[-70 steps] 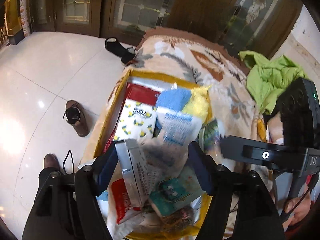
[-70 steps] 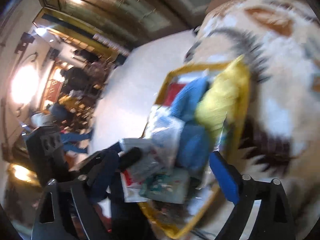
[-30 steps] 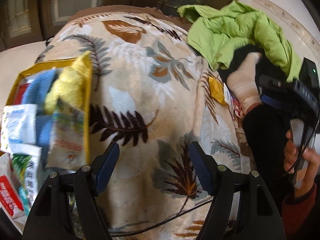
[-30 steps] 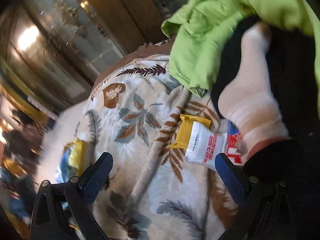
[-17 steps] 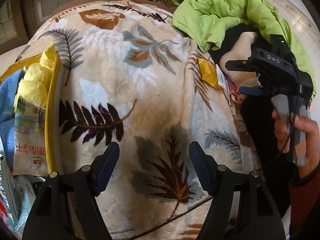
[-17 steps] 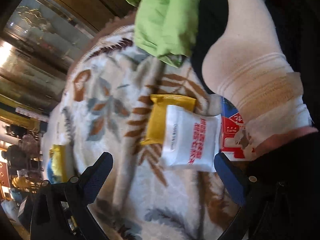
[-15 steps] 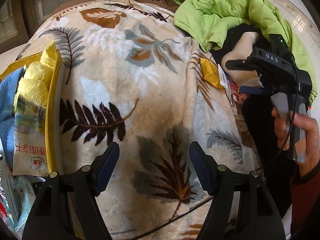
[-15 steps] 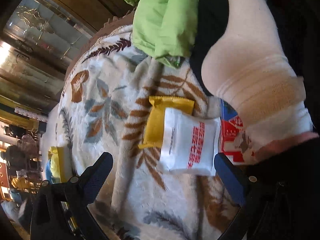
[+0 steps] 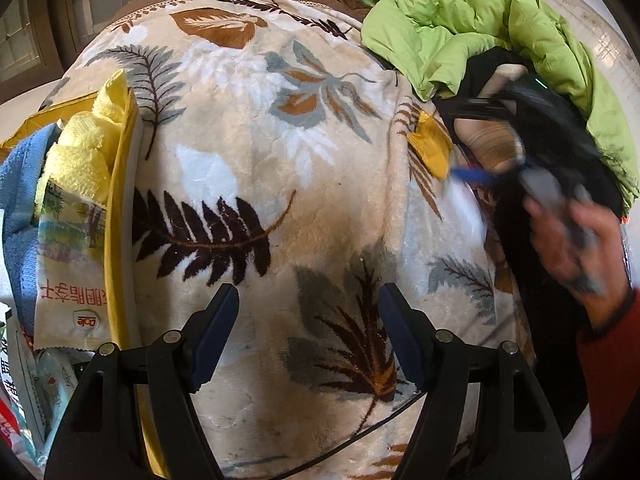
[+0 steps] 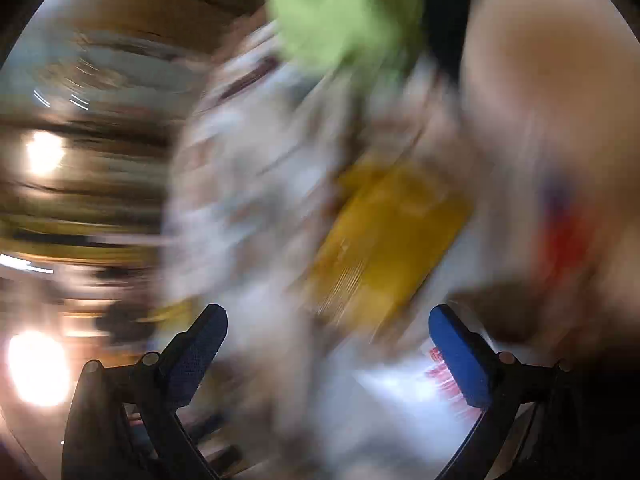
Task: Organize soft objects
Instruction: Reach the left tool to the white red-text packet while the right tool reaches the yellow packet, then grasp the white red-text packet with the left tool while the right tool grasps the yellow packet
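My left gripper (image 9: 310, 308) hangs open over the leaf-patterned blanket (image 9: 256, 168), nothing between its blue pads. At the left edge sits a yellow box (image 9: 120, 200) stuffed with a yellow towel (image 9: 80, 152), a blue towel (image 9: 20, 200) and several packets. In the left wrist view my right gripper (image 9: 472, 174), held by a hand (image 9: 576, 248), is blurred beside a yellow packet (image 9: 432, 148). The right wrist view is heavily blurred: my right gripper (image 10: 328, 320) stands open just short of the yellow packet (image 10: 384, 240), with a white packet (image 10: 400, 392) under it.
A green jacket (image 9: 480, 28) and black clothing (image 9: 560, 136) are piled at the right, with a foot in a pale sock (image 9: 488, 140) beside the packets. A black cable (image 9: 360, 436) runs across the blanket near me. Wooden doors (image 9: 32, 40) stand behind.
My right gripper has swept quickly down toward the yellow and white packets, blurring its view. The left gripper has stayed nearly still over the blanket, open throughout.
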Tool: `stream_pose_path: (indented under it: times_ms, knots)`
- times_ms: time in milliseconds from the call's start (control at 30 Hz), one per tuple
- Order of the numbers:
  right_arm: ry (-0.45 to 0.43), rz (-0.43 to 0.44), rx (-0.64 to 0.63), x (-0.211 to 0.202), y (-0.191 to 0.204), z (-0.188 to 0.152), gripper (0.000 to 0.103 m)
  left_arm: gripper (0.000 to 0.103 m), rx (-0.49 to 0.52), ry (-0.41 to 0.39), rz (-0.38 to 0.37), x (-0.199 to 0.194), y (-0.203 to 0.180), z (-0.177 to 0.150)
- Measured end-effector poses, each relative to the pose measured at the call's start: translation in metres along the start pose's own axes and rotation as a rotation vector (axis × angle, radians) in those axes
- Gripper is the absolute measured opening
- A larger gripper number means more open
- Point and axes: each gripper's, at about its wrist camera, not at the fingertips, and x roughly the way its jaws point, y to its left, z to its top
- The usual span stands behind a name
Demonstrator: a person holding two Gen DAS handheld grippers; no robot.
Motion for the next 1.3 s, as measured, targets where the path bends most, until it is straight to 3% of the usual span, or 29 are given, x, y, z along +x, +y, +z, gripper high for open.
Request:
stream_pose_path:
  times_ms: [33, 67, 100, 167, 233, 300, 467, 667, 800, 900, 1067, 1167, 1267, 1300]
  knots:
    - [0.048, 0.092, 0.013, -0.002, 0.004, -0.015, 0.102, 0.072, -0.005, 0.0, 0.001, 0.001, 0.003, 0.0]
    - [0.049, 0.09, -0.033, -0.009, 0.013, -0.024, 0.102, 0.072, -0.016, 0.005, 0.008, 0.004, 0.005, 0.002]
    - [0.001, 0.02, -0.072, -0.018, 0.019, -0.025, 0.102, 0.072, -0.029, 0.011, 0.015, 0.008, 0.007, 0.004]
    - [-0.153, -0.296, -0.127, -0.036, 0.025, -0.014, 0.103, 0.072, -0.049, 0.021, 0.015, 0.013, 0.005, 0.009]
    - [-0.127, -0.457, -0.17, -0.027, 0.026, 0.0, 0.103, 0.072, -0.028, 0.015, -0.007, 0.011, -0.005, 0.01]
    - [-0.095, -0.441, -0.18, -0.02, 0.029, 0.002, 0.102, 0.072, 0.01, 0.0, -0.019, 0.008, -0.019, 0.008]
    - [-0.164, -0.287, -0.139, -0.046, 0.04, -0.007, 0.102, 0.072, 0.143, 0.033, -0.12, 0.028, -0.062, 0.016]
    - [-0.199, -0.218, -0.124, -0.079, 0.036, -0.031, 0.103, 0.072, 0.215, 0.082, -0.154, 0.069, -0.118, 0.035]
    - [-0.199, -0.206, -0.101, -0.082, 0.026, -0.036, 0.102, 0.072, 0.244, 0.106, -0.13, 0.096, -0.151, 0.049]
    - [-0.23, -0.258, -0.057, -0.088, 0.015, -0.032, 0.102, 0.076, 0.236, 0.125, -0.115, 0.115, -0.163, 0.056]
    - [-0.253, -0.199, -0.039, -0.098, 0.009, -0.027, 0.103, 0.083, 0.224, 0.099, -0.105, 0.122, -0.168, 0.06]
    - [-0.272, -0.175, -0.034, -0.102, 0.012, -0.025, 0.103, 0.085, 0.289, 0.078, -0.06, 0.125, -0.179, 0.053]
    - [-0.259, -0.187, -0.056, -0.1, 0.018, -0.025, 0.103, 0.085, 0.329, 0.067, -0.018, 0.13, -0.187, 0.048]
    - [-0.247, -0.184, -0.055, -0.098, 0.018, -0.026, 0.103, 0.079, 0.335, 0.067, -0.003, 0.13, -0.188, 0.048]
